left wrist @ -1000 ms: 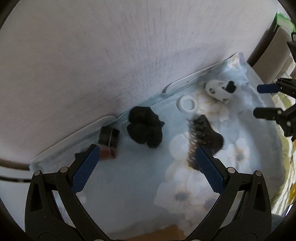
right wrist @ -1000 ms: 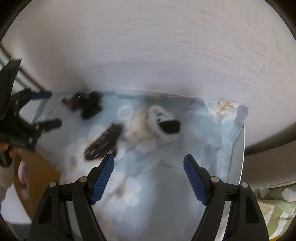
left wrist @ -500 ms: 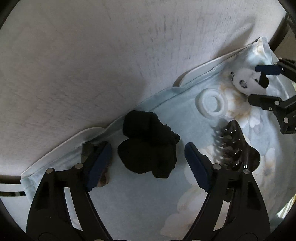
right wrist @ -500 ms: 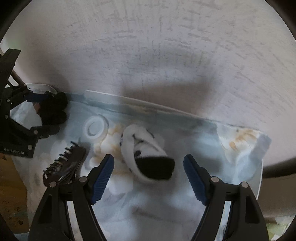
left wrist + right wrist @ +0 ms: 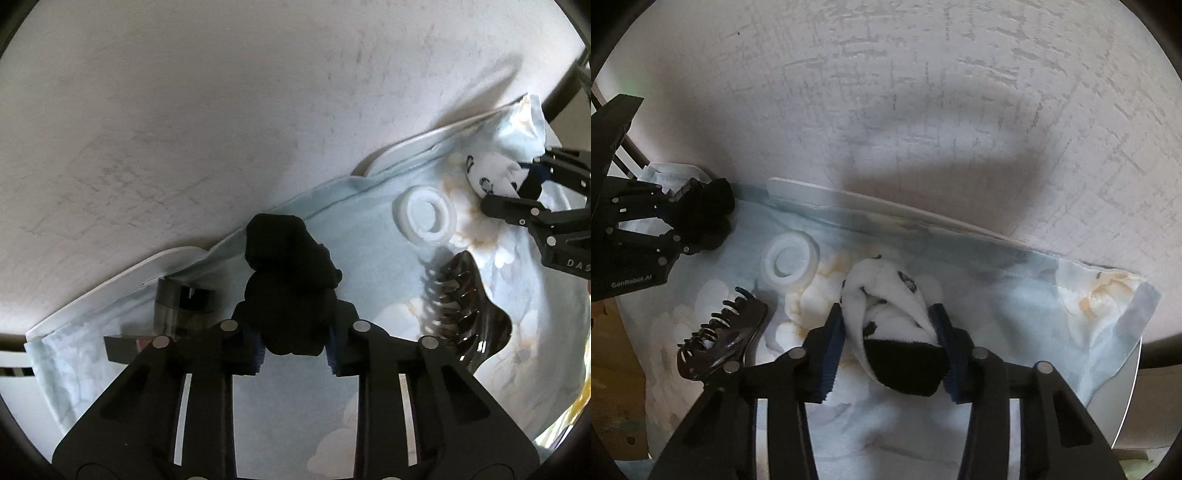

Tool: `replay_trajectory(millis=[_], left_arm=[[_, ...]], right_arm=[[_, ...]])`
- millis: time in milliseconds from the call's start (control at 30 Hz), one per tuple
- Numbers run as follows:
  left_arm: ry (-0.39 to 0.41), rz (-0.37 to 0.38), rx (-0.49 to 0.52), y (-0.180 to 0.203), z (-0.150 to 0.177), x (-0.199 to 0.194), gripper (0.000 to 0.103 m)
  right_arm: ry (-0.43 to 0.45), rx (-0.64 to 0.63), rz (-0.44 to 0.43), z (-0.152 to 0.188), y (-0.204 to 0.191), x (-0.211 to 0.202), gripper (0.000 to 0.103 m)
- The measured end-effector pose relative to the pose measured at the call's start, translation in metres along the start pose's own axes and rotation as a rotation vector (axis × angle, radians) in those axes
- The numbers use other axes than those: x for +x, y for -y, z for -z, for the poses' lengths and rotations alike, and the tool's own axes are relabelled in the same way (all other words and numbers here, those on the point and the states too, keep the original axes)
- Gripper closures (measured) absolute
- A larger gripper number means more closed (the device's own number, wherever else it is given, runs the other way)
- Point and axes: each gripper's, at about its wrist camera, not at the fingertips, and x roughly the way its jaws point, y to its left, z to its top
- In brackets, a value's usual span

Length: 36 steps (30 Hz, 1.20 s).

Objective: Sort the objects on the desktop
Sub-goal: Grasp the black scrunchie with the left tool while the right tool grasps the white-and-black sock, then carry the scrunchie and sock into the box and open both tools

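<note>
Two grips had just closed together: my left fingers (image 5: 293, 347) pinched the black scrunchie (image 5: 288, 280) at six o'clock on the floral cloth (image 5: 369, 206), my right fingers (image 5: 890, 354) squeezed the panda sock (image 5: 886, 306). Soft bundles might slip, or cloth could lift too, dragging the hair claw (image 5: 720, 336) at nine o'clock.

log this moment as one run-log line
left gripper: jaws just closed on black sock | right gripper: jaws just closed on white sock | both on floral cloth
</note>
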Motion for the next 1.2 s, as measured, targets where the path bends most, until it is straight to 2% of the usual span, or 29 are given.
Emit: replay_trajectory(millis=[200,333,433,567,600,667,833,1000,1100,1200], left_arm=[[0.036,0.024,-0.012,-0.003,0.005,-0.026,0.082],[0.034,0.054,-0.051,-0.005,0.012,-0.045,0.082],[0.066,0.061,-0.047,-0.002,0.022,-0.07,0.082],[0.098,0.058,-0.033,-0.001,0.027,-0.102,0.082],[0.105,0.061,-0.028,-0.003,0.025,-0.109,0.082],[0.129,0.058,-0.015,-0.004,0.021,-0.128,0.082],[0.181,0.048,-0.03,-0.003,0.037,-0.186,0.082],[0.193,0.007,-0.072,-0.025,0.077,-0.227,0.082],[0.197,-0.017,-0.125,-0.045,0.102,-0.243,0.082],[0.201,-0.073,-0.159,-0.063,0.132,-0.257,0.082]], right_arm=[[0.012,0.019,0.002,0.002,0.004,-0.019,0.064],[0.017,0.026,0.012,0.007,0.005,-0.041,0.064],[0.016,0.024,0.016,0.01,0.003,-0.061,0.064],[0.047,-0.026,0.068,0.015,-0.01,-0.098,0.064],[0.056,-0.045,0.082,0.014,-0.002,-0.108,0.064],[0.073,-0.079,0.096,0.018,-0.018,-0.134,0.064],[0.117,-0.152,0.101,0.02,-0.048,-0.182,0.064],[0.173,-0.27,0.114,0.031,-0.099,-0.227,0.064],[0.192,-0.339,0.081,0.034,-0.135,-0.248,0.064],[0.191,-0.387,0.017,0.036,-0.168,-0.258,0.064]])
